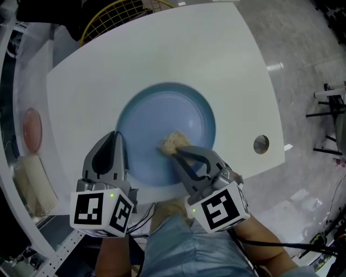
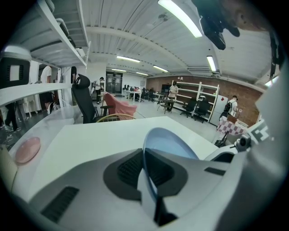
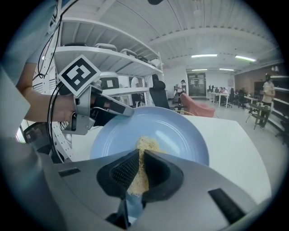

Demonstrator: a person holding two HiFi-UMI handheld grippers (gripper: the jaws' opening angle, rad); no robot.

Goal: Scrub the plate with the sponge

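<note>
A light blue plate (image 1: 167, 116) lies on the white table (image 1: 216, 59). My left gripper (image 1: 119, 142) is shut on the plate's near-left rim; in the left gripper view the plate (image 2: 169, 142) edge runs between the jaws of the left gripper (image 2: 145, 169). My right gripper (image 1: 181, 151) is shut on a tan fibrous sponge (image 1: 173, 142), which rests on the plate's near inner surface. In the right gripper view the sponge (image 3: 144, 155) sticks out past the right gripper (image 3: 141, 173) onto the plate (image 3: 176, 131), with the left gripper (image 3: 124, 110) at the far rim.
A round metal grommet (image 1: 261, 144) sits in the table near its right edge. A pink dish (image 1: 32, 129) and a pale cloth (image 1: 37, 186) lie on a shelf at the left. A yellow wire chair back (image 1: 121, 13) stands beyond the table. Black stands (image 1: 330, 113) occupy the floor at right.
</note>
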